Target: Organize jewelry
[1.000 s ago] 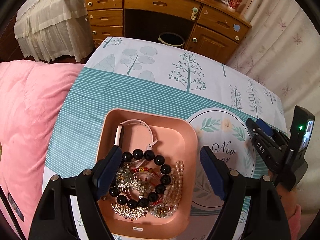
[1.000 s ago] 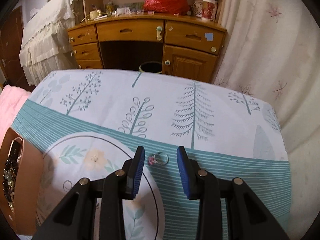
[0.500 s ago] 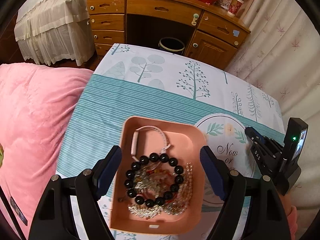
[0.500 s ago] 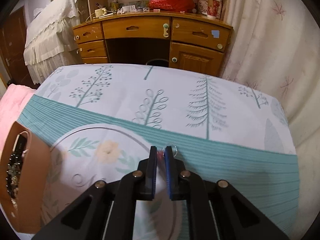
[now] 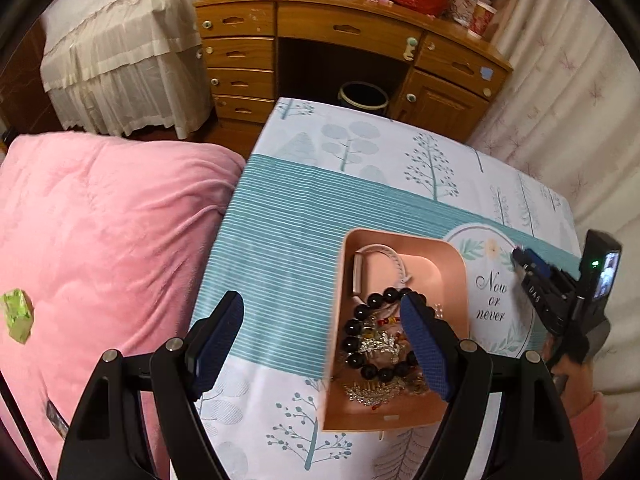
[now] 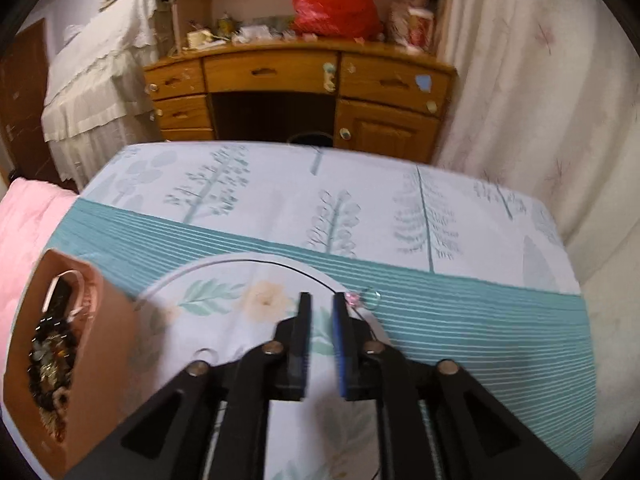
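Ring (image 6: 370, 298), a thin band with a small pink stone, lies on the cloth-covered bench (image 6: 460, 300) just right of centre in the right wrist view, just beside and outside the tip of the right finger of the right hand-held gripper (image 6: 322, 308); that gripper's jaws are narrow and opening, with nothing between them. Tray (image 5: 456, 264), pink and full of beads and chains, sits lower right in the left wrist view, partly behind the right finger of the left hand-held gripper (image 5: 322, 322), whose jaws stand wide and empty.
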